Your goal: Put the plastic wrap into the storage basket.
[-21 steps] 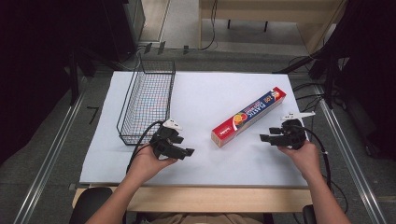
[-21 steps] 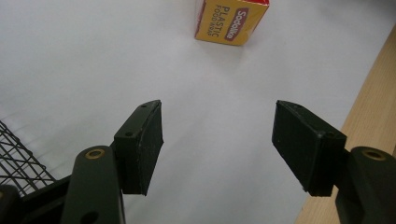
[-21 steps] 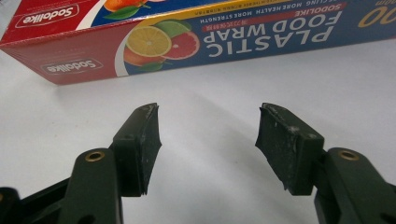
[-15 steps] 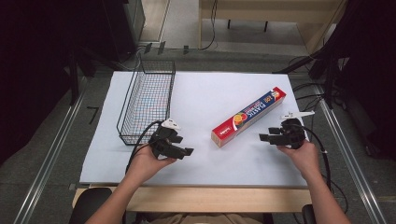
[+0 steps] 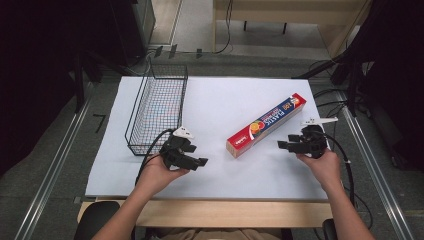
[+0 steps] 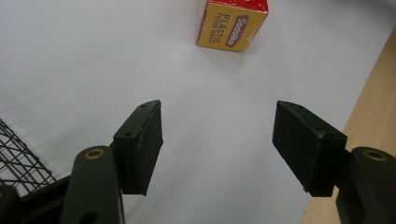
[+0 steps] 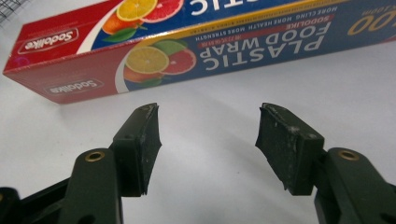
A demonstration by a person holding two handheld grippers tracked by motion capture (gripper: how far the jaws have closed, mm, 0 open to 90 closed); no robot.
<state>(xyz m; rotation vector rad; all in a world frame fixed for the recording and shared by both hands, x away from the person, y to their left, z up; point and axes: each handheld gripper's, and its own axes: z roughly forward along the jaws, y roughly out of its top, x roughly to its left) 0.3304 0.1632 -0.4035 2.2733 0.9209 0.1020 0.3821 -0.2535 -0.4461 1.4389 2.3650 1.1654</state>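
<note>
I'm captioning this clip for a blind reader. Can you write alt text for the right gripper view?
The right gripper points at a long plastic food wrap box lying on its side on the white table, its black jaws open with nothing between them and short of the box. The box is red and blue with pictures of citrus slices. A bit of wire basket shows at the top left corner.

High view: fixed overhead on the person's side, facing forward and down across the white-covered table (image 5: 220, 100). Left gripper view: low over the sheet, facing the end of the long red-and-blue cardboard plastic-wrap box (image 6: 232, 24). Right gripper view: close on that box's long side (image 7: 196, 44). All three share the box (image 5: 266, 125).
</note>
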